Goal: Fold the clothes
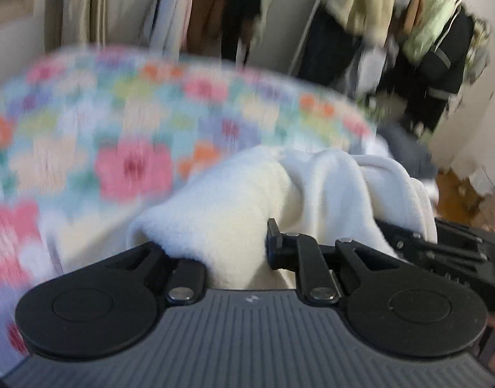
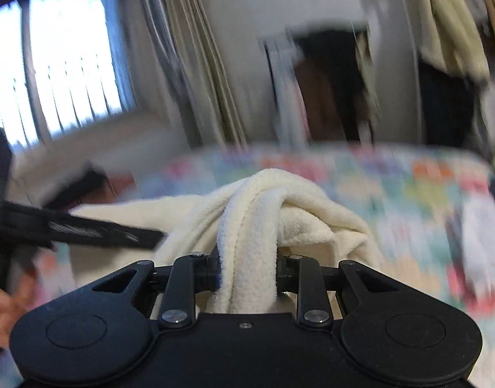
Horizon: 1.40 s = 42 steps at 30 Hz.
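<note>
1. Bunching up between the fingers of the right gripper [image 2: 247, 271], a thick fold of cream fleece garment [image 2: 257, 213] is pinched, the jaws pressed against it from both sides.
2. In the left wrist view, the same fleece garment [image 1: 234, 200] is draped over the left gripper [image 1: 237, 252]; its jaws are pressed together on the cloth, though one finger is hidden beneath the fabric.
3. The garment is lifted in a loose heap above a flower-patterned bedspread [image 1: 124, 123], which is blurred.
4. The right gripper [image 1: 454, 252] is seen at the right edge of the left wrist view, just beside the garment.
5. The left gripper [image 2: 85, 229] is seen as a dark blurred bar at the left of the right wrist view, touching the garment's edge.
6. Hanging clothes [image 1: 360, 16], a pale curtain [image 2: 189, 64] and a bright window [image 2: 63, 71] are seen behind the bed.
</note>
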Available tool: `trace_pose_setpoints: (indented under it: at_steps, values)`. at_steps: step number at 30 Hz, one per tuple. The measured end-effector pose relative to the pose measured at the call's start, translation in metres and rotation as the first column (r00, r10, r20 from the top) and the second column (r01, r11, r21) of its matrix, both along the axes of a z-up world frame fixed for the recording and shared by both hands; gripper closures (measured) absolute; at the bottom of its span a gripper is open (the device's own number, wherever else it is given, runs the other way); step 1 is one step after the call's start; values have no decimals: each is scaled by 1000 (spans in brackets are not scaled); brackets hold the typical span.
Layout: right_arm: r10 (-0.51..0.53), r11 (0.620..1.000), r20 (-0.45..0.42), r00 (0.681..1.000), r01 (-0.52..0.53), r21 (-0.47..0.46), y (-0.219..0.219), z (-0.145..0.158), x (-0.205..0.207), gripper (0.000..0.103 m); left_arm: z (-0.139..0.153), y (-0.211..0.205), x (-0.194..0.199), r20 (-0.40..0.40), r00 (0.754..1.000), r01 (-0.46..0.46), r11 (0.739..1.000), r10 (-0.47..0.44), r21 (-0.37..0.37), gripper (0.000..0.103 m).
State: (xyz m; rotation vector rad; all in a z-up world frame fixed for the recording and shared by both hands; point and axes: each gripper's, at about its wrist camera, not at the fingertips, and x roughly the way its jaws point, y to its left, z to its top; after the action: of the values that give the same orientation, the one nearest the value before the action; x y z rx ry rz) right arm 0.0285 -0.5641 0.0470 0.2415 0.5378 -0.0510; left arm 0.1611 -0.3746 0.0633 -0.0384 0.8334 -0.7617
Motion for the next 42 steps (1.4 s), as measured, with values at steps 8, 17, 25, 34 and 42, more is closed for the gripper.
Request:
trace_pose_setpoints:
  at_steps: [8, 17, 25, 34, 42]
  values:
    - [42, 999, -118, 992, -38, 39, -2, -74, -28, 69, -82, 32, -48, -25, 998, 62, 997, -61, 43, 83]
    - [97, 988, -91, 991, -84, 132, 9, -60, -26, 68, -98, 113, -64, 41, 999, 33, 995, -29, -94, 69]
    - [-141, 989, -317, 938, 124, -74, 3, -64, -44, 54, -130, 103, -63, 37, 996, 92, 972, -86, -217, 68]
    - [-210, 974, -162, 964, 192, -121, 24, -26, -55, 47, -122, 104, -64, 69, 995, 85, 977, -72, -198, 68]
    - [-203, 969, -200, 958, 168, -180, 7, -46, -3, 75, -110, 111, -64, 70, 995, 88, 975, -75, -203, 70]
